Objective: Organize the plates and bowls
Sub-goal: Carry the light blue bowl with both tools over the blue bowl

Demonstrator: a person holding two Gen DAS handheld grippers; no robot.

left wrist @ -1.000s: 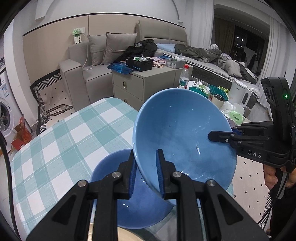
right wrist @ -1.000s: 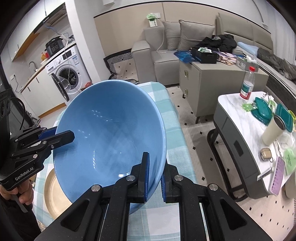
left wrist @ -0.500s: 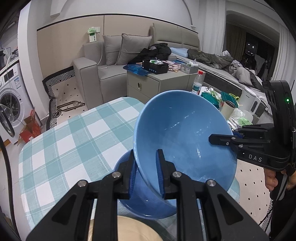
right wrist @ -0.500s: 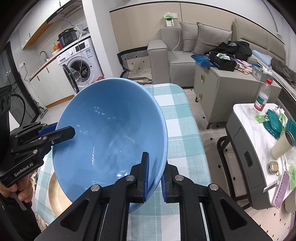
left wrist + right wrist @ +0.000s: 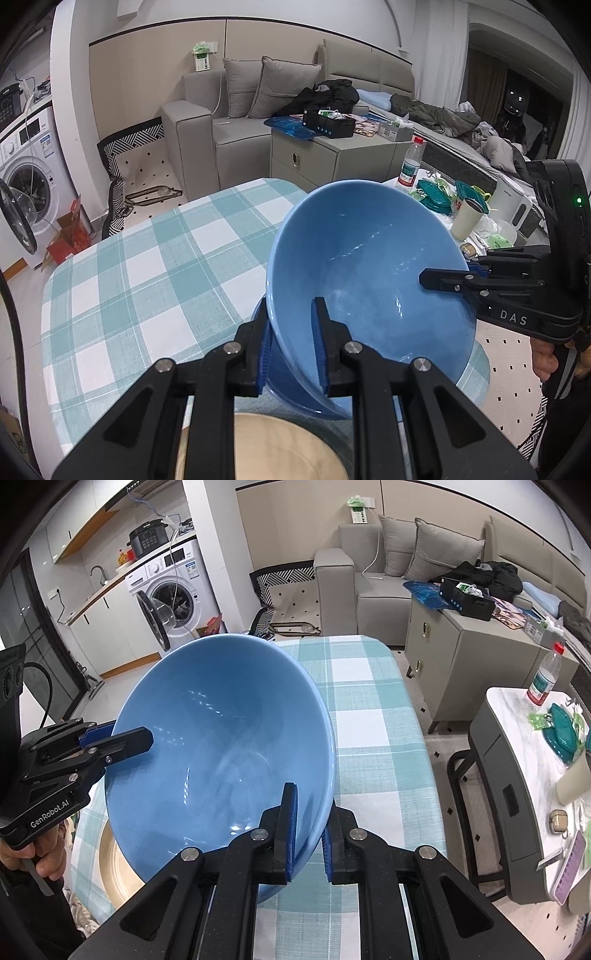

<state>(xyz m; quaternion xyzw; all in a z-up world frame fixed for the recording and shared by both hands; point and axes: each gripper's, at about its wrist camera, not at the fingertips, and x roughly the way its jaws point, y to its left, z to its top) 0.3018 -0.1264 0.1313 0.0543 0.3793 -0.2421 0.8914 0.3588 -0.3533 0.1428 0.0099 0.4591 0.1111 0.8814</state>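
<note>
Blue ceramic fills both views: you hold the light blue bowl (image 5: 369, 280) tilted above the checked tablecloth (image 5: 147, 266), clamped from two sides. Your left gripper (image 5: 293, 343) is clenched on the near rim, one blue pad inside the bowl and one outside. Your right gripper (image 5: 308, 830) pinches the opposite rim the same way, its inner finger (image 5: 288, 823) lying against the glazed inside. Each gripper shows in the other's view, reaching in from the side to bite the far rim. Just below your left fingers, under the held bowl, a darker blue bowl (image 5: 284, 384) sits on the cloth, mostly hidden. Nearer still, beneath the left fingers, lies a tan plate (image 5: 266, 446); from the right wrist its rim peeks out left of the bowl.
</note>
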